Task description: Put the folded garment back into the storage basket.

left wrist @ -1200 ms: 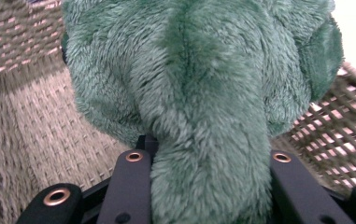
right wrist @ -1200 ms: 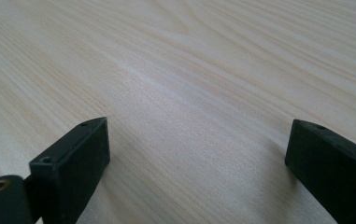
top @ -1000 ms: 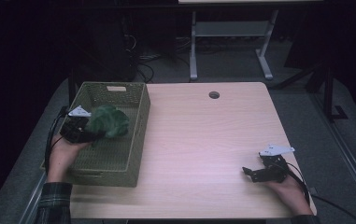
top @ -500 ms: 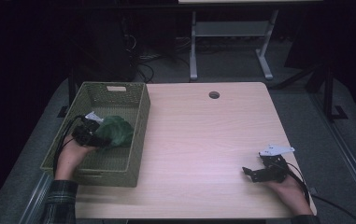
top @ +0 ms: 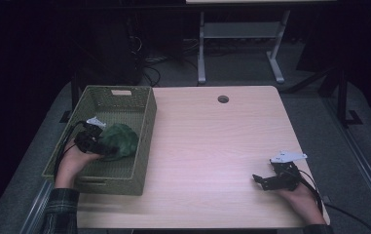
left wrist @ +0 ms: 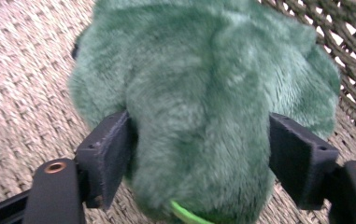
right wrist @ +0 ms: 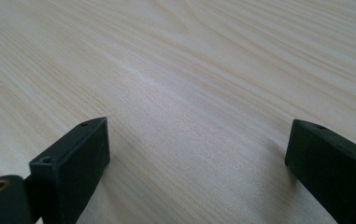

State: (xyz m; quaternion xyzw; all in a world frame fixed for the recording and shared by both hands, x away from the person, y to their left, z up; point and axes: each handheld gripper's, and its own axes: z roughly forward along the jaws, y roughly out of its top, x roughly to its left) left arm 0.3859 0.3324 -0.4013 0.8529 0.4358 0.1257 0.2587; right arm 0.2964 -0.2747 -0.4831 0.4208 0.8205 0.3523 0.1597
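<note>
A green plush toy [top: 119,140] lies on the floor of the woven olive basket [top: 124,93] at the table's left. My left gripper [top: 100,142] reaches into the basket from the left. Its jaws have just been opening, and the plush toy [left wrist: 203,102] still sits between them. In the left gripper view the fur bulges against both black pads [left wrist: 108,156], but they no longer squeeze it. My right gripper [top: 260,179] rests low over the bare tabletop [right wrist: 189,70] near the front right corner. It is open, with nothing between its fingers.
The light wooden table [top: 212,141] has a round cable hole [top: 223,99] near its far edge. A grey metal stand [top: 241,36] and cables sit on the dark floor behind. The basket's wicker wall [left wrist: 348,56] rises just right of the toy.
The left hand has come down into the basket with the toy and drawn slightly toward the person, and its jaws have spread. The right hand has not moved.
</note>
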